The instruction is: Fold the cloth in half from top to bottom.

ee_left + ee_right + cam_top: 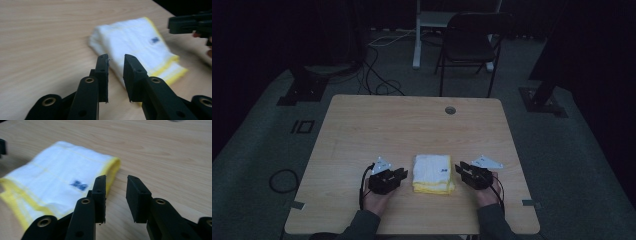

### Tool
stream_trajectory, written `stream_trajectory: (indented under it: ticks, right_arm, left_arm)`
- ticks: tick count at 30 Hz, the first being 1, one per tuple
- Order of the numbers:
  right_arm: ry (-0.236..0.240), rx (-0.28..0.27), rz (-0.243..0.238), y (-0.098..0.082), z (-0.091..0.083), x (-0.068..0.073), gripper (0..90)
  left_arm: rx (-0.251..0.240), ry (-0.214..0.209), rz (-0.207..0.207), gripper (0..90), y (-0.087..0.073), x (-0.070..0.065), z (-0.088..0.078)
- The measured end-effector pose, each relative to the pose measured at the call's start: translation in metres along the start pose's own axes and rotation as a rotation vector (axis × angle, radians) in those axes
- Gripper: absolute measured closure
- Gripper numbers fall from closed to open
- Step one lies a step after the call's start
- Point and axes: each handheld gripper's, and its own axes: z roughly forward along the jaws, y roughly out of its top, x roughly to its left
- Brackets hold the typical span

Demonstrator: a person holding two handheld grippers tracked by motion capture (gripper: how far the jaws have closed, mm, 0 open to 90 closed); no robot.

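Folded white terry cloth with yellow trim lay on the wooden bench between left hand-held gripper and right hand-held gripper, both spread, empty. Looked soft, light, floppy; best pinched at opposite edges.

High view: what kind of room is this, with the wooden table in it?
Probably a lab or studio for recording, not a home. The light wooden table stands on grey carpet amid loose black cables and dark metal stands, with a black folding chair behind. A folded white-and-yellow cloth lies on it.
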Motion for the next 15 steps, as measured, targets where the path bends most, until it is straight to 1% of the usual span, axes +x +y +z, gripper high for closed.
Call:
stream_trajectory:
  ticks: [1, 2, 3, 4, 6, 9, 15]
  right_arm:
    - [0.0, 0.0, 0.0, 0.0, 0.0, 0.0, 69.4]
    - [-0.008, 0.001, 0.007, -0.001, 0.001, -0.003, 68.9]
    - [-0.014, 0.003, 0.016, -0.001, 0.002, -0.005, 68.2]
    - [-0.03, 0.007, 0.026, -0.001, 0.003, -0.01, 67.5]
    - [-0.037, 0.011, 0.038, -0.002, 0.003, -0.014, 66.9]
    - [-0.051, 0.018, 0.055, -0.003, 0.003, -0.018, 66.7]
    - [-0.066, 0.018, 0.065, -0.003, 0.003, -0.024, 66.4]
  left_arm:
    - [0.0, 0.0, 0.0, 74.1, 0.0, 0.0, 0.0]
    - [-0.004, 0.011, -0.002, 74.1, 0.0, 0.003, -0.001]
    - [-0.009, 0.036, -0.006, 73.4, -0.001, 0.008, -0.003]
    - [-0.007, 0.042, -0.008, 72.1, -0.001, 0.01, -0.003]
    - [-0.002, 0.058, -0.017, 72.1, -0.003, 0.015, -0.003]
    - [0.006, 0.076, -0.021, 71.7, -0.004, 0.018, -0.001]
    - [0.012, 0.094, -0.022, 70.0, -0.005, 0.021, 0.0]
